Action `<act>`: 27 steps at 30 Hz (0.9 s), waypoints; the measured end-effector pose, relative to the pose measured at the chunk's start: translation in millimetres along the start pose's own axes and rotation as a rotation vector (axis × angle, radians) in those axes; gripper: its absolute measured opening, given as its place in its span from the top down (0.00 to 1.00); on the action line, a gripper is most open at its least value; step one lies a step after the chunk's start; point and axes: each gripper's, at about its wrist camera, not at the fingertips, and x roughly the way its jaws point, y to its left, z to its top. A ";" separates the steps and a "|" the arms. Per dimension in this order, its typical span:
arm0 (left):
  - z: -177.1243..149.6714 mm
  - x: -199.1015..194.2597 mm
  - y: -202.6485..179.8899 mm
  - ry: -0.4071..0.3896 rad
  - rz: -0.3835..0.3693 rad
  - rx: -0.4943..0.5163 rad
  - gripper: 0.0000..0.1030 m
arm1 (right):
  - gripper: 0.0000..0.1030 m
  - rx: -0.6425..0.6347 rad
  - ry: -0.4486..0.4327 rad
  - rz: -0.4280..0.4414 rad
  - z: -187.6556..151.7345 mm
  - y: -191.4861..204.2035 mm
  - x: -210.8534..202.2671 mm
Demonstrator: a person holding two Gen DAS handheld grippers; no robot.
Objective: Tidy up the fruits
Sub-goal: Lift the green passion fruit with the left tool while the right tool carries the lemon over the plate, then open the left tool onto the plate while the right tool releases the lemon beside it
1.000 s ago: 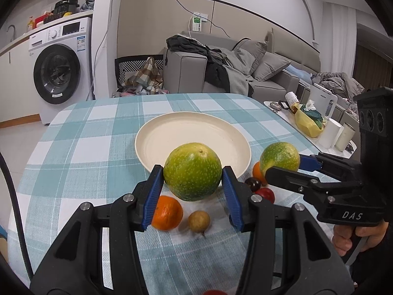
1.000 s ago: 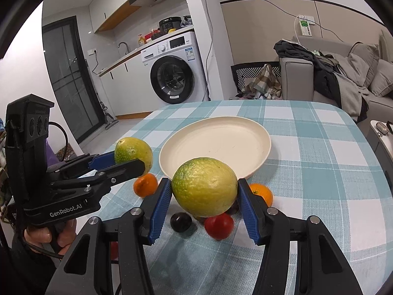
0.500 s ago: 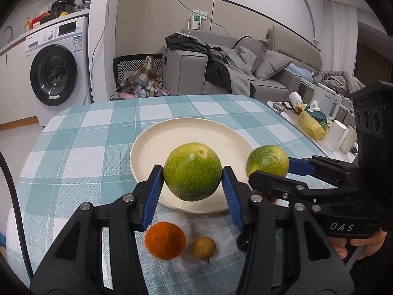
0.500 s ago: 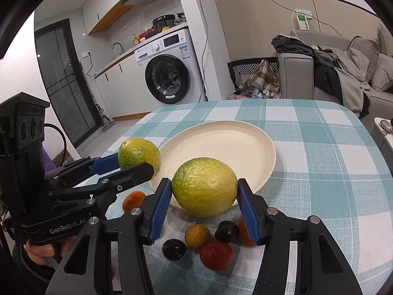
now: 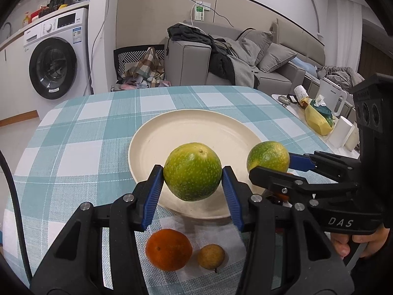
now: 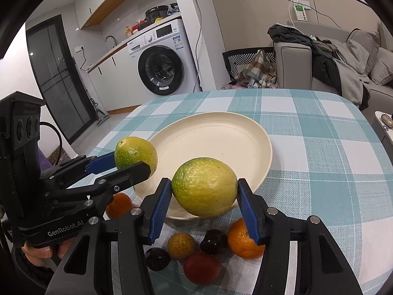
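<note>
Ahead of both your grippers lies the table with the teal-and-white checked cloth (image 5: 73, 132), and on it, just beyond your fingertips, the round cream plate (image 5: 186, 132) with nothing lying in it. Your left gripper (image 5: 192, 184) is clamped on a speckled green round citrus fruit (image 5: 192, 171), held in the air above the near rim of the plate. Your right gripper (image 6: 204, 196) grips a yellow-green bumpy citrus fruit (image 6: 204, 190), also above the near rim, just to the right of the left one. Below your left fingers, on the cloth, sit a small orange mandarin (image 5: 168, 249) and a small tan round fruit (image 5: 211, 256). Below your right fingers lie another orange mandarin (image 6: 242, 242), a red round fruit (image 6: 202, 268), a small yellow-orange fruit (image 6: 181, 245) and two dark plum-like fruits (image 6: 213, 241).
</note>
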 end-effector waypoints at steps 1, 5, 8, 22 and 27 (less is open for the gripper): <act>-0.4 1.0 0.0 0.003 0.000 0.003 0.55 | 0.46 0.000 0.006 0.000 1.2 -0.5 2.7; -2.1 4.7 2.1 0.020 0.008 0.000 0.55 | 0.46 -0.006 0.030 -0.001 3.2 -0.2 11.2; -3.0 6.6 3.8 0.028 0.011 -0.004 0.55 | 0.46 -0.007 0.042 0.006 3.1 -0.1 14.8; -7.3 13.7 1.2 0.056 0.030 0.007 0.55 | 0.46 -0.015 0.044 -0.001 1.2 1.0 16.1; -9.0 15.9 0.9 0.067 0.028 0.010 0.55 | 0.46 -0.009 0.037 0.007 0.3 0.2 13.3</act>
